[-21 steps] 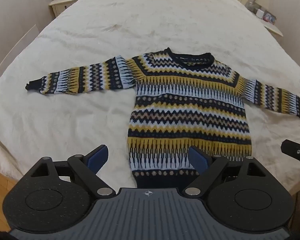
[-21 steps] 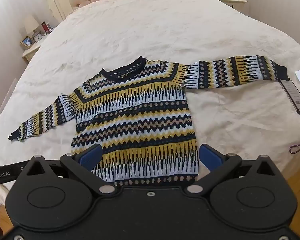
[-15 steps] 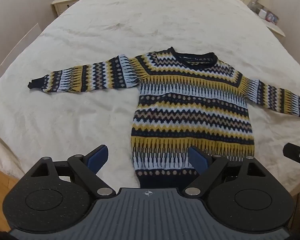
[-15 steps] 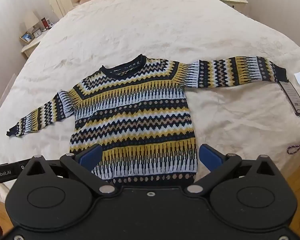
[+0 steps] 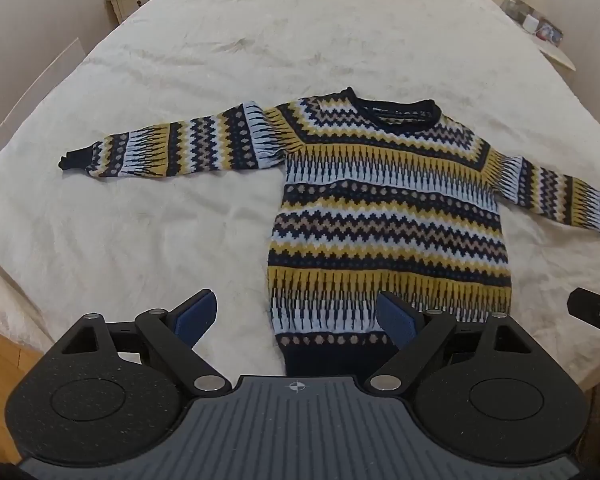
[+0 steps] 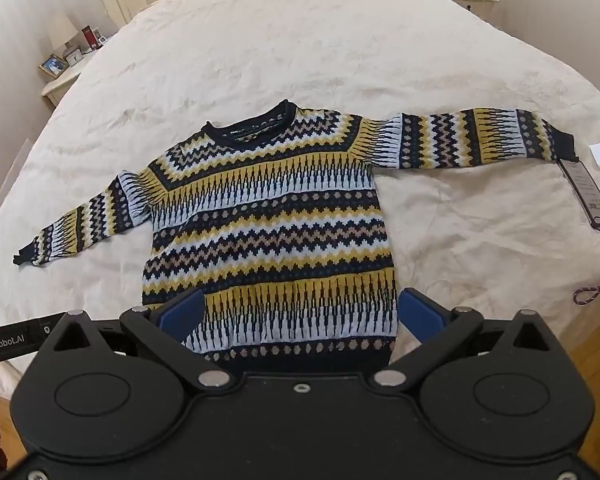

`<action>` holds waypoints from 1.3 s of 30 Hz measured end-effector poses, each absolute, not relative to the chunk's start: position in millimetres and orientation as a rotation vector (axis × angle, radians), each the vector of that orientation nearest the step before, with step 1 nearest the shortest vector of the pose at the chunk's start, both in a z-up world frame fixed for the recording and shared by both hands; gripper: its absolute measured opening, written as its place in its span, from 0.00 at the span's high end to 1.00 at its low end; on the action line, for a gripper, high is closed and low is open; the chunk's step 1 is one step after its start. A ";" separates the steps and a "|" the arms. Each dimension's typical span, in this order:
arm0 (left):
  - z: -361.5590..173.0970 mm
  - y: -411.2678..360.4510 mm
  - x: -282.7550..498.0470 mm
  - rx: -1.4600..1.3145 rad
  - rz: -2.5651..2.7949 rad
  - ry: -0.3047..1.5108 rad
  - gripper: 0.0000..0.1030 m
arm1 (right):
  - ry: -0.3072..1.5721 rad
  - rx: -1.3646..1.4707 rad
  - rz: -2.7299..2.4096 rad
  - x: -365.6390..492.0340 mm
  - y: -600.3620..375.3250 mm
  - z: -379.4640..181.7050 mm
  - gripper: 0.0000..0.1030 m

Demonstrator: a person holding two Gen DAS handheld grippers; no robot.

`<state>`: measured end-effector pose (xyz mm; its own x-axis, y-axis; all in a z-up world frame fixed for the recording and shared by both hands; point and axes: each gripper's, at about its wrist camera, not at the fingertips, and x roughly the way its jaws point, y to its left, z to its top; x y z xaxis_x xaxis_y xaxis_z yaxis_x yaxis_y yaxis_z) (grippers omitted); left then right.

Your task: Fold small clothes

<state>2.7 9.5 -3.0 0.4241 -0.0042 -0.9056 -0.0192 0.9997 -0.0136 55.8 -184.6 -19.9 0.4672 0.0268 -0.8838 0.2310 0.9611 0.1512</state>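
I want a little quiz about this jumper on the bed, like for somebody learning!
1. True or false: the striped navy, yellow and white knitted jumper lies flat with both sleeves spread out.
2. What lies on the cream bedspread beside the cuff in the right wrist view? A) flat dark tag with a cord B) a shoe C) a book
3. Fill in: the left tool and right tool are both ____.

Key: 1 true; 2 A; 3 open
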 end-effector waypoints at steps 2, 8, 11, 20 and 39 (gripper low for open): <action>-2.4 10.0 2.7 -0.022 0.010 1.133 0.16 | 1.081 0.262 -0.129 55.7 -183.4 -19.3 0.01; -2.8 11.1 2.8 -0.026 0.011 1.147 0.16 | 1.087 0.259 -0.133 55.7 -182.6 -19.9 0.01; -3.2 12.2 3.9 -0.027 0.009 1.160 0.16 | 1.086 0.258 -0.136 55.9 -181.8 -18.8 0.01; -7.8 14.0 6.3 -0.012 0.007 1.198 0.16 | 1.089 0.269 -0.136 57.9 -182.8 -15.2 0.01; -16.9 0.2 22.8 0.035 0.028 1.254 0.16 | 1.156 0.306 -0.085 73.5 -187.7 -32.2 0.01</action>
